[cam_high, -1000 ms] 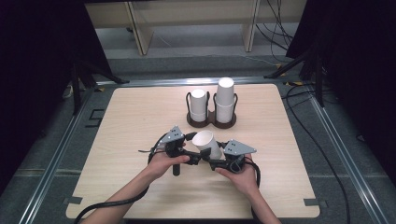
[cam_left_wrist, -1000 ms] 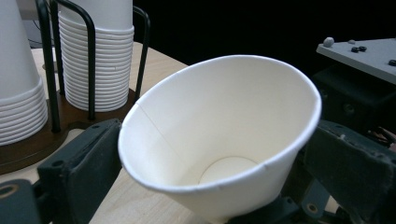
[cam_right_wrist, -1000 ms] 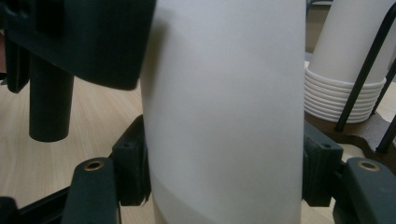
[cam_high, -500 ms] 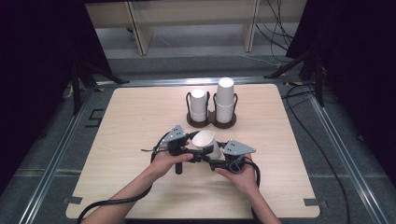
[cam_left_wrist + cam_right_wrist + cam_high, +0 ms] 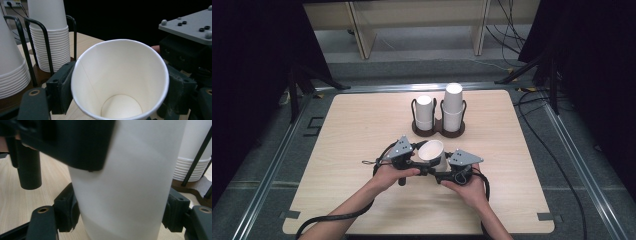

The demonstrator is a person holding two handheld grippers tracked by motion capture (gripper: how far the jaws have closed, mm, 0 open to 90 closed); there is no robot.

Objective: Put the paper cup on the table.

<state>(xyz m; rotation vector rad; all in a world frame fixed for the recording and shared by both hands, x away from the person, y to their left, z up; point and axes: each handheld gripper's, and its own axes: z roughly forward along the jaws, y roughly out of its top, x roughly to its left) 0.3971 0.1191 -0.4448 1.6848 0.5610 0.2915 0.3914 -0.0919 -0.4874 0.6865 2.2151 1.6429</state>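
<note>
Two grippers meet on one white paper cup point(image 5: 432, 152), held mouth-up just above the near middle of the table point(image 5: 362, 130). This reads as a handover. The left gripper point(image 5: 416, 162) has just been closing, and in the left gripper view its black jaws stand against both sides of the cup point(image 5: 120, 80) near the rim, gripping it. The right gripper point(image 5: 443, 167) has just been opening; in the right gripper view its pads point(image 5: 65, 211) flank the cup wall point(image 5: 125, 185), and whether they press on it I cannot tell. The next move calls for backing the right gripper clear without dragging the cup, while the left keeps the thin wall unsquashed. Farther off, a dark two-well cup holder point(image 5: 439, 131) carries two stacks of cups point(image 5: 452, 106). Beyond the light wooden tabletop lie grey floor, cables point(image 5: 532, 107) and pale shelving point(image 5: 417, 20).
</note>
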